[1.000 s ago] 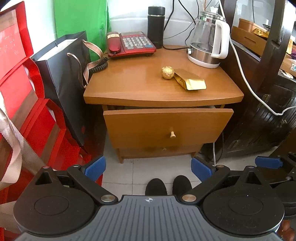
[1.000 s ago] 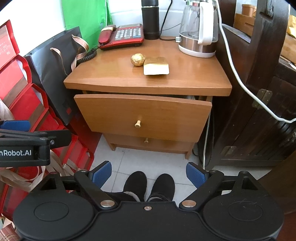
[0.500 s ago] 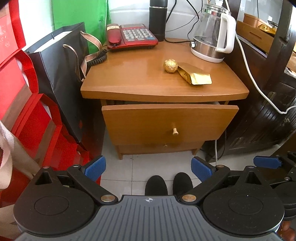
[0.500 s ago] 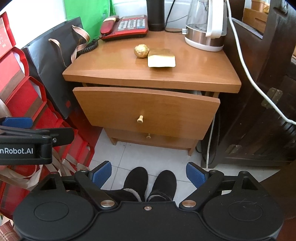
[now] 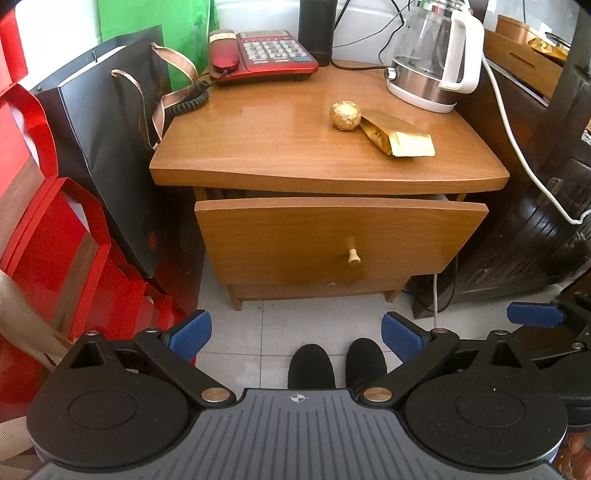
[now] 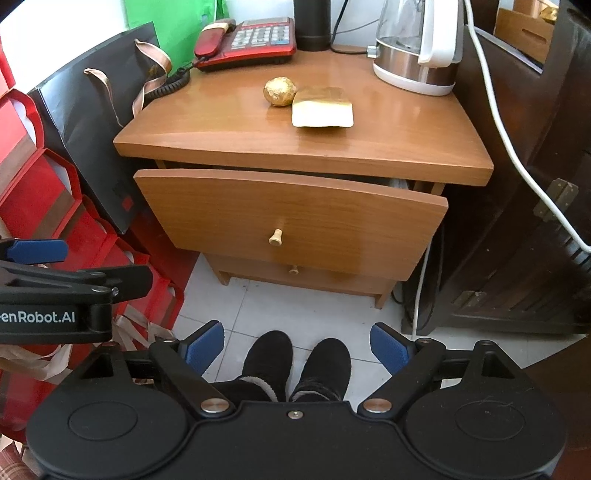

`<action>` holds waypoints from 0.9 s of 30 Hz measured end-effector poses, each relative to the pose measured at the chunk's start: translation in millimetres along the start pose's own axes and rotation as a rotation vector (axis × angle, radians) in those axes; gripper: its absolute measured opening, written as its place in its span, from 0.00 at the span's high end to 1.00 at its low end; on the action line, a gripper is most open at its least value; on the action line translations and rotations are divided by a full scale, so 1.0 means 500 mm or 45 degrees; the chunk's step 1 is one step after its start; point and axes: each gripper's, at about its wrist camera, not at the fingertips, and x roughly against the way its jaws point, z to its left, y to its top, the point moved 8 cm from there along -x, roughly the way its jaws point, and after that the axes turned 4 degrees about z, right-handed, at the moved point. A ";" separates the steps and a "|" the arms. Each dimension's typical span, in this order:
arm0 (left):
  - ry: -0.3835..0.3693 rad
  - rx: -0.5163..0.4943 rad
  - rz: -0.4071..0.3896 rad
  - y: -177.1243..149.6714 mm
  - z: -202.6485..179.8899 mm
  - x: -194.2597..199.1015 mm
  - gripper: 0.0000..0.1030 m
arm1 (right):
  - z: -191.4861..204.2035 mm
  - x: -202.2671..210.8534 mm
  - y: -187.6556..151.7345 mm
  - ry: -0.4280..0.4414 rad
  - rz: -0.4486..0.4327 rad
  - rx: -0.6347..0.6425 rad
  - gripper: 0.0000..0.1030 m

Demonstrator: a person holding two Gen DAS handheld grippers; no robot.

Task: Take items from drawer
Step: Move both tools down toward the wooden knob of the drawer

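Note:
A wooden nightstand's upper drawer [image 5: 332,236] [image 6: 295,218] stands slightly pulled out, with a pale knob [image 5: 353,256] [image 6: 275,237] on its front; its inside is hidden. On the top lie a gold foil ball [image 5: 345,115] [image 6: 280,91] and a gold packet [image 5: 399,137] [image 6: 323,109], touching. My left gripper [image 5: 295,334] hangs open over the floor, well short of the drawer. My right gripper [image 6: 297,345] is open too, at a similar distance. Nothing is between either pair of fingers.
A red telephone [image 5: 262,55], a black flask [image 5: 314,29] and a glass kettle [image 5: 432,59] stand at the back. A black paper bag [image 5: 107,133] and red boxes [image 5: 40,236] crowd the left. Dark furniture [image 5: 535,221] and a white cable [image 6: 517,155] flank the right. The person's black shoes [image 6: 299,362] rest on tiles.
Both grippers have moved closer to the nightstand and a little higher, so it looks larger. The drawer, ball and packet have not moved.

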 end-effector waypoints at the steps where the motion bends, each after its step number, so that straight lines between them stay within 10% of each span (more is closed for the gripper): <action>1: 0.001 0.001 0.001 0.000 0.002 -0.002 0.03 | 0.000 -0.003 0.002 -0.003 0.004 0.000 0.17; 27: 0.054 0.043 0.039 0.027 0.038 -0.070 0.03 | 0.007 -0.067 0.035 0.017 0.089 0.007 0.20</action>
